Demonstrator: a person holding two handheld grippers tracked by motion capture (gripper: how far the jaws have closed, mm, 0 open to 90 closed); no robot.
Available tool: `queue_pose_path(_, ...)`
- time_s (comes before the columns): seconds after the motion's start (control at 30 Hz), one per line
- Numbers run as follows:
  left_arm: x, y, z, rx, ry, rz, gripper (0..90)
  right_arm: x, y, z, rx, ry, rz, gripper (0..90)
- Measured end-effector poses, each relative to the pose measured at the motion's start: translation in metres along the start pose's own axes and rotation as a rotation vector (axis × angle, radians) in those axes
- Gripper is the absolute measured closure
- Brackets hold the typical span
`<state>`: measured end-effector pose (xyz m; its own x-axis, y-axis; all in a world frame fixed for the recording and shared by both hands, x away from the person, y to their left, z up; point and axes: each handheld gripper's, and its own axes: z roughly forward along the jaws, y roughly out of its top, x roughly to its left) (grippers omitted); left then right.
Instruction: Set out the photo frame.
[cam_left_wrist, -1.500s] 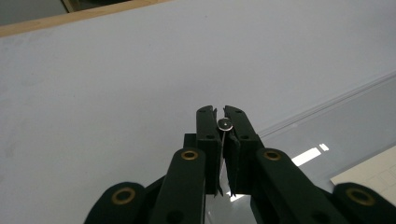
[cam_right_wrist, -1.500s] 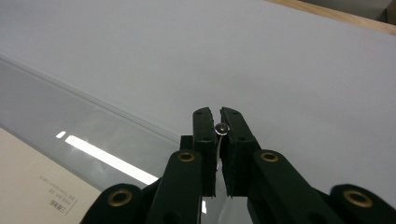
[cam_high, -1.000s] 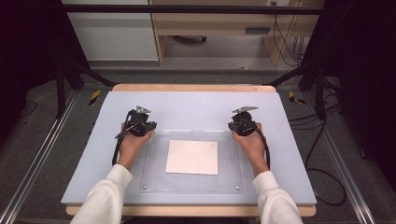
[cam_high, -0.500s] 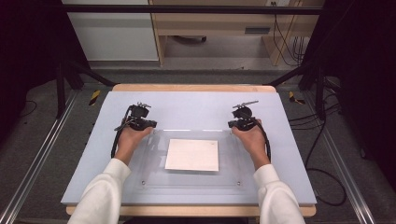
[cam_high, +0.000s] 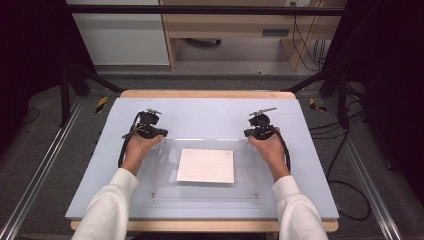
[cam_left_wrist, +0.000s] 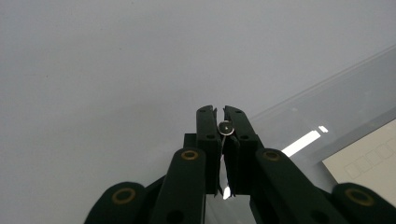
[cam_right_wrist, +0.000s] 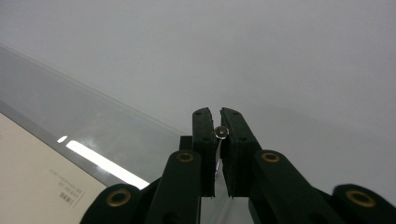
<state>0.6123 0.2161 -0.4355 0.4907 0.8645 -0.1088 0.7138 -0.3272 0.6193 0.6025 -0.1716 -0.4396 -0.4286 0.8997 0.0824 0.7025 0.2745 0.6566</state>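
A clear plastic plate (cam_high: 165, 175) lies on the pale blue tabletop (cam_high: 200, 112), with a white paper sheet (cam_high: 206, 166) at its middle. My left gripper (cam_high: 152, 131) sits at the plate's far left corner and my right gripper (cam_high: 259, 131) at its far right corner. In the left gripper view the black jaws (cam_left_wrist: 218, 109) are shut on a small metal stud (cam_left_wrist: 226, 127) at the plate's (cam_left_wrist: 327, 107) corner. In the right gripper view the jaws (cam_right_wrist: 214, 112) pinch a similar stud (cam_right_wrist: 221, 132); plate (cam_right_wrist: 70, 116) and paper (cam_right_wrist: 37, 177) lie to the left.
Two small studs (cam_high: 153, 195) mark the plate's near corners. Metal rails (cam_high: 30, 190) flank the table on both sides. Cables (cam_high: 345, 200) trail on the floor at the right. A wooden bench (cam_high: 235, 22) stands beyond the far edge.
Both hands and grippers have shifted slightly away from me along the table. The paper looks a little shorter from near edge to far edge than a second ago.
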Motion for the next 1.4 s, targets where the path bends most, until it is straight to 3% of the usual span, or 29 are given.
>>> queue_pose_path(0.37, 0.0, 0.0, 0.0, 0.001, 0.001, 0.004, 84.7, 0.0, -0.001, 0.0, -0.008, 0.001, -0.004, 84.5)
queue_pose_path(0.53, -0.002, 0.0, 0.001, -0.004, 0.017, -0.024, 84.7, 0.001, -0.001, 0.0, -0.01, -0.006, -0.001, 84.7)
queue_pose_path(0.83, -0.002, 0.004, 0.0, 0.03, 0.023, -0.024, 84.7, 0.001, -0.002, -0.001, -0.011, -0.004, 0.003, 84.1)
queue_pose_path(0.93, -0.001, 0.005, 0.0, 0.041, 0.019, -0.021, 84.7, 0.0, -0.004, -0.005, -0.04, -0.019, -0.003, 70.8)
queue_pose_path(1.0, -0.001, 0.005, 0.001, 0.043, 0.021, -0.025, 84.7, 0.0, -0.005, -0.009, -0.056, -0.019, 0.0, 68.3)
queue_pose_path(1.03, -0.001, 0.006, 0.001, 0.041, 0.024, -0.029, 84.7, 0.002, -0.011, -0.019, -0.095, -0.025, -0.018, 63.1)
queue_pose_path(1.1, -0.002, 0.006, 0.001, 0.044, 0.025, -0.03, 84.7, 0.004, -0.015, -0.024, -0.102, -0.036, -0.045, 59.9)
queue_pose_path(1.17, -0.001, 0.006, 0.001, 0.045, 0.026, -0.028, 84.7, 0.01, -0.026, -0.037, -0.126, -0.06, -0.083, 55.4)
queue_pose_path(1.2, -0.002, 0.006, 0.001, 0.048, 0.027, -0.029, 84.7, 0.013, -0.039, -0.052, -0.158, -0.075, -0.121, 50.7)
queue_pose_path(1.27, -0.002, 0.006, 0.001, 0.047, 0.029, -0.027, 84.7, 0.015, -0.046, -0.06, -0.182, -0.079, -0.138, 48.4)
queue_pose_path(1.3, -0.002, 0.007, 0.001, 0.048, 0.029, -0.027, 84.7, 0.018, -0.061, -0.075, -0.22, -0.075, -0.162, 42.1)
queue_pose_path(1.37, -0.002, 0.007, 0.001, 0.047, 0.031, -0.026, 84.7, 0.021, -0.076, -0.088, -0.252, -0.074, -0.207, 34.0)
queue_pose_path(1.4, -0.002, 0.007, 0.001, 0.047, 0.031, -0.026, 84.7, 0.021, -0.076, -0.088, -0.252, -0.074, -0.207, 34.0)
